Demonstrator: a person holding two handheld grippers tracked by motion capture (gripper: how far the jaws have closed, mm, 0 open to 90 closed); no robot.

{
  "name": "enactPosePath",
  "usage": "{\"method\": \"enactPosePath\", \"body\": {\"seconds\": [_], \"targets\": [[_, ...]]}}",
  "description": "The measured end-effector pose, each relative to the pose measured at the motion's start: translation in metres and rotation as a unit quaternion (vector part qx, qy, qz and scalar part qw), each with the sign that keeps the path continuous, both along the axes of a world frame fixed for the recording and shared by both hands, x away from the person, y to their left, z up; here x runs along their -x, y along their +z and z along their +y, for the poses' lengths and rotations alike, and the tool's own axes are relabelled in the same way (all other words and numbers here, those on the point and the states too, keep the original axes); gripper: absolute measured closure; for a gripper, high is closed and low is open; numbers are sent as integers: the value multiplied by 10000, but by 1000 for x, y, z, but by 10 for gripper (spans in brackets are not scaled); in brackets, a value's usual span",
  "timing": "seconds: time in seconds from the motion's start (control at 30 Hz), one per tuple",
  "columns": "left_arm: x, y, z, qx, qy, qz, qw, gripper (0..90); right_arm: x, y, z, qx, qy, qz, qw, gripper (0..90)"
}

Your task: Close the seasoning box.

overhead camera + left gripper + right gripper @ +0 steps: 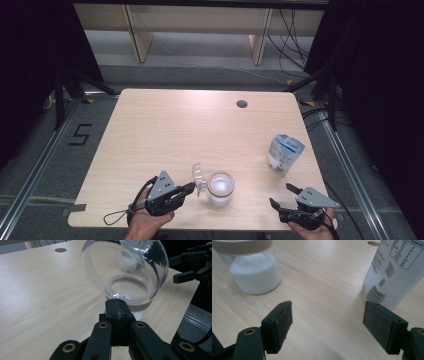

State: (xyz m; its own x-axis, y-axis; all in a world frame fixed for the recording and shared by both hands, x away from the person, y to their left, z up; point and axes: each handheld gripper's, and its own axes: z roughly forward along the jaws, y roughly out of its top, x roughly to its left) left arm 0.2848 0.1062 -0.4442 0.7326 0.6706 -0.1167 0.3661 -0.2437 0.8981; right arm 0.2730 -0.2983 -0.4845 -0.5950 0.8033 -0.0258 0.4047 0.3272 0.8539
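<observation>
Nearest the high camera, at about 7 o'clock on the desk (165,125), the left gripper (189,188) has its fingers (112,312) pinched fully together on the rim of a clear domed lid (199,177), which stands tilted on edge against the jar (220,188). At 5 o'clock the right gripper (282,196) rests with its fingers (280,322) spread wide and nothing between them. The jar sits between the two grippers near the front edge, half full of white powder. A white and blue pouch (284,152) stands at about 3 o'clock, well apart from the jar.

Pale wood grain covers the desk, with a round cable hole (242,104) near its far edge at 1 o'clock. Grey floor (210,50) surrounds it, with metal rails along both sides and black curtains beyond.

Looking along its own fingers, the left gripper view shows the jar's tan rim through the lid. Up close, the right gripper view shows printed text and a barcode on the pouch.
</observation>
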Motion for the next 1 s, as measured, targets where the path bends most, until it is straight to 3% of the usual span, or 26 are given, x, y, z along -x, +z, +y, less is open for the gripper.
{"method": "enactPosePath", "body": {"seconds": [0.33,0.37,0.43,0.53,0.57,0.73,0.8,1.0], "targets": [[-2,3,-3,-24,-96,-129,9999,892,0,0,1,-7,61,-3,10000,247],[-2,4,-4,-7,-97,-136,9999,892,-2,-1,0,75,94,-195,9997,247],[-2,4,-4,10,-110,-144,9998,892,-1,0,1,1,85,14,10000,247],[-2,5,-4,-43,-99,-142,9998,891,-2,-1,2,20,106,-39,9999,247],[-3,5,-5,-31,-110,-153,9998,891,-3,-1,1,60,121,-149,9998,247],[-3,6,-7,-16,-168,-202,9997,890,-3,-1,1,100,115,-144,9998,247],[-3,7,-7,-40,-155,-199,9997,889,-2,-1,1,51,106,-18,9999,247],[-3,6,-9,-37,-201,-200,9996,887,-3,-1,1,83,121,-155,9998,247]]}}
